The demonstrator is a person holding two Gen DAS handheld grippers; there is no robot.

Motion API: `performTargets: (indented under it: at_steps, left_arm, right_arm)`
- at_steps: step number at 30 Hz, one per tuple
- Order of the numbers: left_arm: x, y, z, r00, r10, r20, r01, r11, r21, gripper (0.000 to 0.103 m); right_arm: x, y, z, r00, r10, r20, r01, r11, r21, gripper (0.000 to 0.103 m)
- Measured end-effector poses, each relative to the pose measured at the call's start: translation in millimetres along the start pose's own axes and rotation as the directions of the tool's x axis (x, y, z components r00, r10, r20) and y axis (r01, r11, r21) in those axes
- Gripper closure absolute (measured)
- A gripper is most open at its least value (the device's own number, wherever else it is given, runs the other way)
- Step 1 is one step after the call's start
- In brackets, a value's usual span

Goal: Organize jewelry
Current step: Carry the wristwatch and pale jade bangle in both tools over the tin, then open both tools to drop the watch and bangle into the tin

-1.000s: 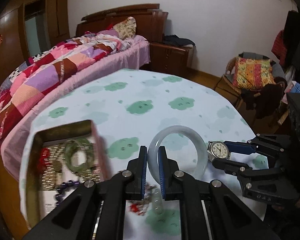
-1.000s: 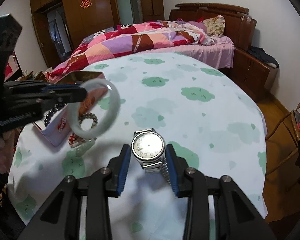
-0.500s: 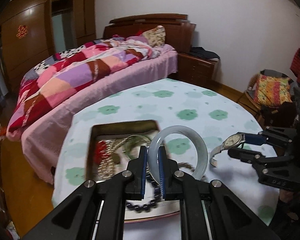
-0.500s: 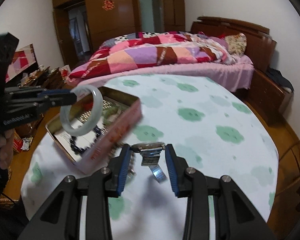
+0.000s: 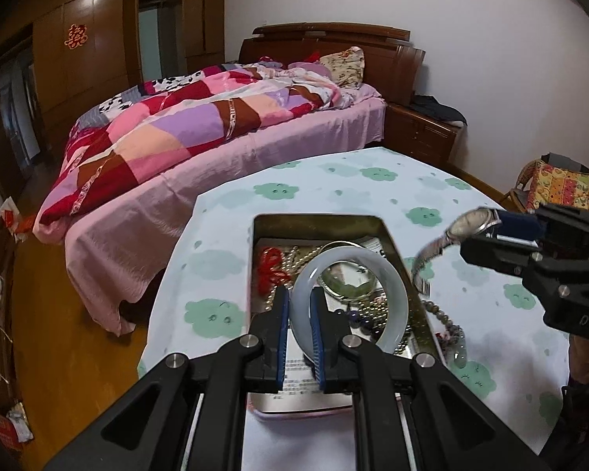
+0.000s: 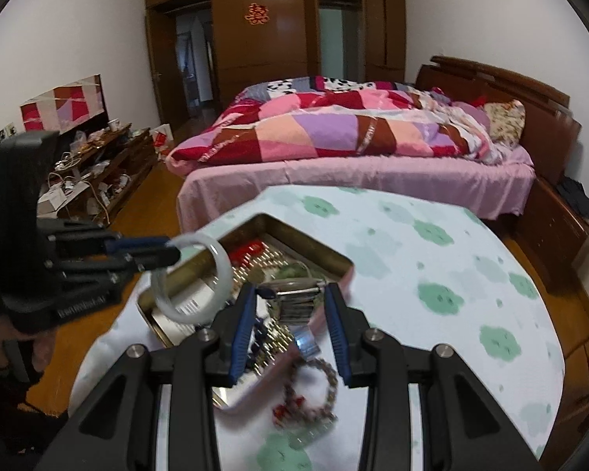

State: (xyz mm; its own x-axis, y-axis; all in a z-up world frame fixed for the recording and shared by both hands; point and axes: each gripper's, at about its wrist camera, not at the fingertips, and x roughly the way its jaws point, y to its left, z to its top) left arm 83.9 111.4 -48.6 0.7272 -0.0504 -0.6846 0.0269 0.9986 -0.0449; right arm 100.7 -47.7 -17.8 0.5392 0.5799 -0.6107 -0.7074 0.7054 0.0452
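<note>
My left gripper (image 5: 299, 314) is shut on a pale jade bangle (image 5: 388, 274) and holds it over the open metal tin (image 5: 318, 220). The tin holds a red ornament (image 5: 271, 267), a green bangle (image 5: 347, 288) and bead strands. My right gripper (image 6: 290, 314) is shut on a silver wristwatch (image 6: 296, 300) above the tin's near edge (image 6: 333, 253). The watch (image 5: 469, 224) and right gripper (image 5: 502, 235) show at the right in the left wrist view. The left gripper (image 6: 165, 249) with the bangle (image 6: 194, 278) shows at the left in the right wrist view.
A bead bracelet (image 6: 314, 388) lies on the table's cloud-print cloth (image 6: 432, 274) beside the tin. A bed with a patchwork quilt (image 5: 200, 129) stands behind the round table. A low cluttered cabinet (image 6: 94, 168) is at far left, a chair with a cushion (image 5: 561, 184) at right.
Both grippers have swung left, toward the tin. The bangle now hangs over the tin's inside and the watch has come to the tin's edge. Both holds are unchanged.
</note>
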Motion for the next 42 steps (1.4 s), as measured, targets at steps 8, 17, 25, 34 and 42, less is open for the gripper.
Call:
performTargets:
  at_steps: [8, 17, 25, 34, 42]
  left_arm:
    - [4.1, 12.7, -3.6, 1.0, 0.002, -0.01, -0.003, 1.0, -0.022, 0.093]
    - [15.3, 14.8, -10.6, 0.999, -0.003, -0.035, 0.002, 1.0, -0.031, 0.093]
    - [25.3, 16.4, -14.9, 0.998, 0.003, -0.063, -0.005, 1.0, -0.028, 0.093]
    - [38.5, 14.3, -22.4, 0.995, 0.005, -0.102, -0.007, 1.0, -0.019, 0.093]
    - [40.7, 9.7, -23.6, 0.994, 0.016, -0.105, -0.016, 1.0, -0.002, 0.093]
  right_arm:
    - [13.8, 20.6, 15.1, 0.999, 0.033, 0.0, -0.033, 0.999, -0.041, 0.065]
    - [36.9, 24.6, 9.7, 0.998, 0.052, -0.047, -0.054, 0.998, -0.038, 0.065]
    - [59.5, 22.5, -3.5, 0.993, 0.046, -0.106, -0.049, 0.998, -0.024, 0.065]
    - [81.9, 14.7, -14.1, 0.985, 0.003, -0.175, -0.008, 1.0, -0.024, 0.065]
    - [90.2, 16.5, -21.6, 0.977, -0.024, -0.21, 0.014, 0.999, -0.047, 0.065]
